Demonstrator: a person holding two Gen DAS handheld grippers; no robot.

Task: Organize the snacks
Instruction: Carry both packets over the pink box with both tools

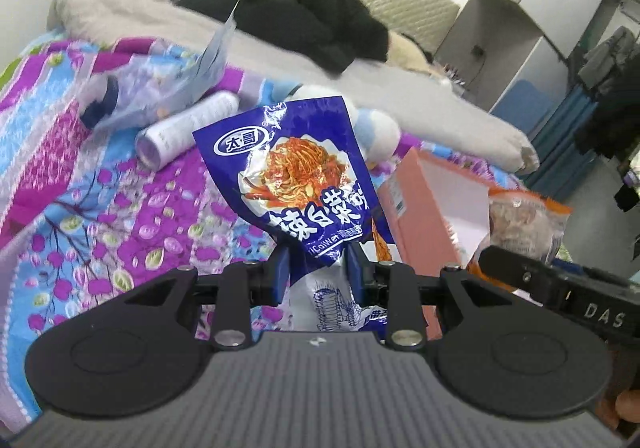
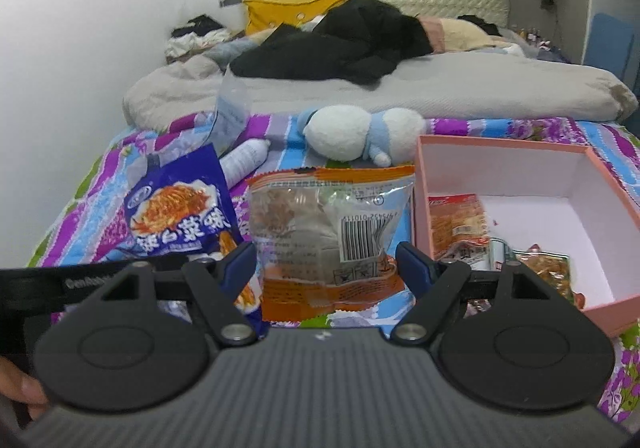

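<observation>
My left gripper (image 1: 318, 270) is shut on the lower end of a blue spicy-cabbage snack packet (image 1: 296, 176), which stands upright above the patterned bedspread. The same blue packet (image 2: 180, 208) shows at the left of the right wrist view. My right gripper (image 2: 326, 262) is shut wide on an orange-and-clear snack packet (image 2: 332, 224), barcode side facing the camera; this packet (image 1: 520, 224) also appears at the right of the left wrist view. Just right of both stands an open pink box (image 2: 520, 142) with several snack packets (image 2: 460, 224) inside. The pink box (image 1: 420, 216) lies behind the blue packet.
A white-and-blue plush toy (image 2: 360, 132), a white bottle (image 2: 244, 160) and a clear plastic bag (image 2: 232, 108) lie beyond on the bedspread (image 2: 80, 216). Further back are a grey duvet (image 2: 440, 88), black clothes (image 2: 352, 40) and a yellow pillow (image 2: 288, 8). A hand (image 2: 20, 388) shows at lower left.
</observation>
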